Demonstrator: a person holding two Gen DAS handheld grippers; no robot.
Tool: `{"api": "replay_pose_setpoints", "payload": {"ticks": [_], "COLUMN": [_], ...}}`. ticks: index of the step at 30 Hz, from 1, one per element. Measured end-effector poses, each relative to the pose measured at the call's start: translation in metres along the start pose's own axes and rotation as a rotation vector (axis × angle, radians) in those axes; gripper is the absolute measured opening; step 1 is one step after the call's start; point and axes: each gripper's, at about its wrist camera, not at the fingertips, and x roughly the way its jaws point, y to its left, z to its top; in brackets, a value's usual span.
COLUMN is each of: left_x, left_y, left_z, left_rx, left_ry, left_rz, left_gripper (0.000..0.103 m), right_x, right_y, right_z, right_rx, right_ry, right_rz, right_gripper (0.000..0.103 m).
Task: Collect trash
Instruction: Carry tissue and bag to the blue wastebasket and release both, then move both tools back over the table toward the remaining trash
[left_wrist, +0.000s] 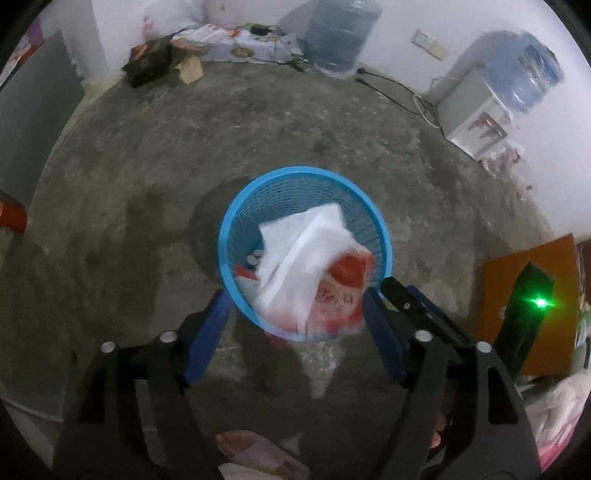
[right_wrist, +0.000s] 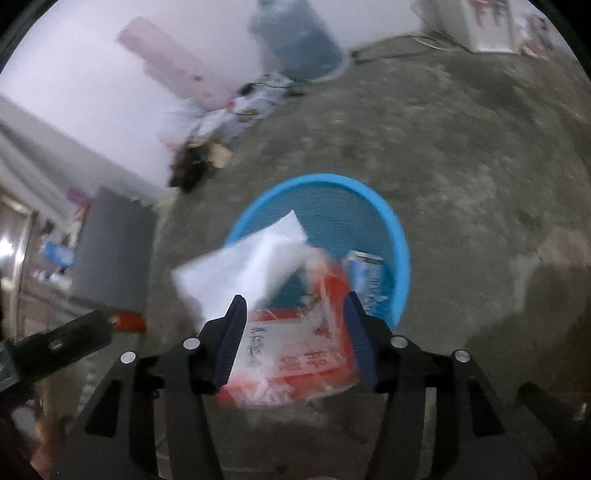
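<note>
I'm at the drop: the red-and-white plastic bag (right_wrist: 295, 347) lies between my right gripper (right_wrist: 295, 332)'s parted fingers over the blue basket (left_wrist: 236, 221)'s near rim, my left gripper (left_wrist: 295, 332) spread empty; next, I'd nudge it fully in.

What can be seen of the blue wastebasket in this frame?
The blue wastebasket is round, with a solid rim and mesh walls that look like plastic. It stands upright on the bare concrete floor. A white and red plastic bag lies over its near rim, partly inside, with smaller bits of trash beneath. In the right wrist view the bag sits between the open right gripper fingers. The open left gripper touches neither.
</note>
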Motion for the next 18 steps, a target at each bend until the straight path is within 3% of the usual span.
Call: {"api": "replay_pose_setpoints", "payload": {"ticks": [2,5,11,16,18], "left_x": [-0.008,-0.021,-0.057,-0.118,-0.149], "left_y": [0.005,0.007,0.01,0.005,0.003], "left_z": [-0.001,-0.003,-0.007,-0.028,-0.041], "left_rx": [-0.009,0.005,-0.018,0.004,0.017], "left_ry": [-0.017,-0.058,-0.136,-0.234,-0.283], "left_rz": [-0.024,-0.002,0.0,-0.033,-0.042], "left_gripper": [0.073,0.08,0.08,0.082,0.083], "right_x": [-0.006,-0.019,-0.048,-0.088,-0.109], "right_y": [-0.007,-0.012,-0.015,0.025,0.048], "right_z": [-0.003,-0.007,-0.004,-0.007,-0.012], "right_rx": [0.025,0.024,0.064,-0.018,-0.079], "right_ry": [-0.028,-0.079,-0.164,-0.229,-0.253], "right_rz": [0.008,-0.011,-0.004,0.035,0.039], "right_gripper": [0.055,0.057,0.057,0.057,0.062]}}
